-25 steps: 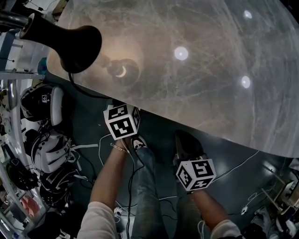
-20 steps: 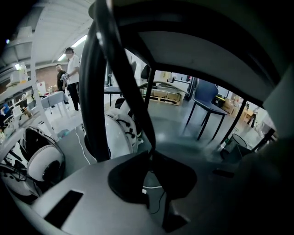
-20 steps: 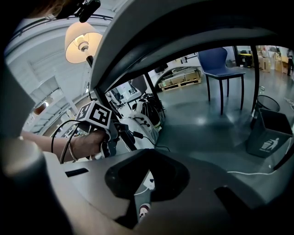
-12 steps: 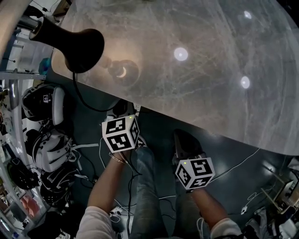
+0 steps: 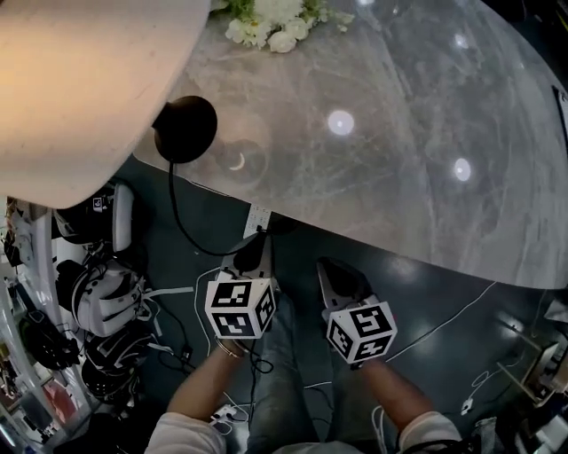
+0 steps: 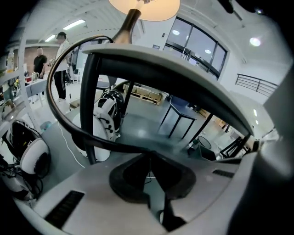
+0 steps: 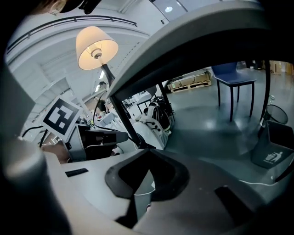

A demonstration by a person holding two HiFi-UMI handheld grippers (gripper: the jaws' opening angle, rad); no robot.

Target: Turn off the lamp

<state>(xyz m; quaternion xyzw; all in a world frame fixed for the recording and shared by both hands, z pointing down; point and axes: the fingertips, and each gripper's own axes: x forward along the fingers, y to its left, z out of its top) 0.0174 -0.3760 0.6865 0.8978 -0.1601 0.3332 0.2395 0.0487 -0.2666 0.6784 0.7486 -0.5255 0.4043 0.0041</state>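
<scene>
The lamp is lit; its cream shade (image 5: 80, 80) fills the top left of the head view and glows in the right gripper view (image 7: 96, 47). Its round black base (image 5: 185, 129) stands near the edge of the pale round table (image 5: 399, 133). The black lamp cord (image 5: 175, 217) drops over the table edge and runs to my left gripper (image 5: 256, 241) below it. In the left gripper view the cord (image 6: 69, 126) ends between the closed tips of the left gripper (image 6: 150, 155), which is shut on it. My right gripper (image 5: 325, 268) hangs beside the left one, also under the table edge, shut (image 7: 149, 170) and holding nothing.
White flowers (image 5: 280, 18) lie at the table's far edge. Black and white headsets (image 5: 98, 284) and loose cables crowd the floor at the left. A blue chair (image 7: 234, 80) and a white bin (image 7: 144, 188) stand on the floor beyond. People (image 6: 62, 69) stand far off.
Both grippers have drawn back from the table edge toward me and risen, the left one more. The head view has shifted, so the lampshade now fills the top left.
</scene>
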